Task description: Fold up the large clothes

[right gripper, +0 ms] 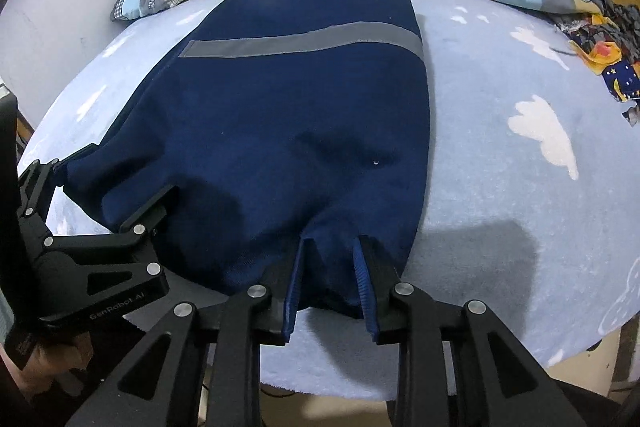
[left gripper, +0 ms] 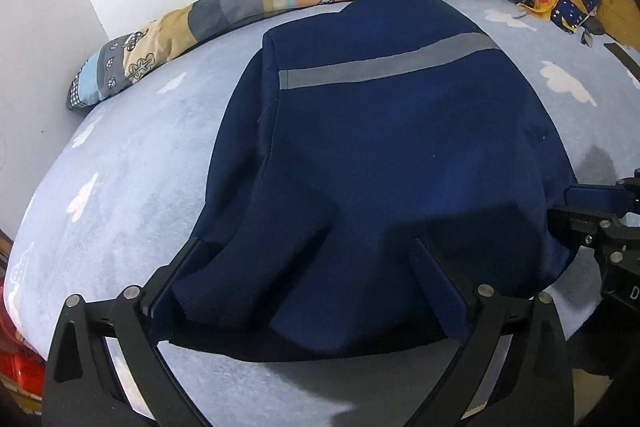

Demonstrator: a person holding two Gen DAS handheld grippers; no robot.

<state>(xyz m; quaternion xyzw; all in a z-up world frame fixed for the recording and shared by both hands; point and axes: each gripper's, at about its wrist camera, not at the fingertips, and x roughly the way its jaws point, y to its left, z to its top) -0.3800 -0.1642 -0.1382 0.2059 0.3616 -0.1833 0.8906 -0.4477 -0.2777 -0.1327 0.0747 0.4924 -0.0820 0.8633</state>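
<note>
Through the left wrist camera we see our left hand-held gripper (left gripper: 306,247) spread wide over the near hem of the dark navy fabric garment (left gripper: 380,147) with a grey band, lying on the pale blue cloud-print bed (left gripper: 132,155). Through the right wrist camera, our right hand-held gripper (right gripper: 334,241) stands slightly apart, the garment's hem between its fingers; whether they pinch it we cannot tell.

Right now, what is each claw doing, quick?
Left claw: wide open, with the near edge of the navy garment lying loose between its fingers.
Right claw: narrow; grip on the hem cannot be told.
</note>
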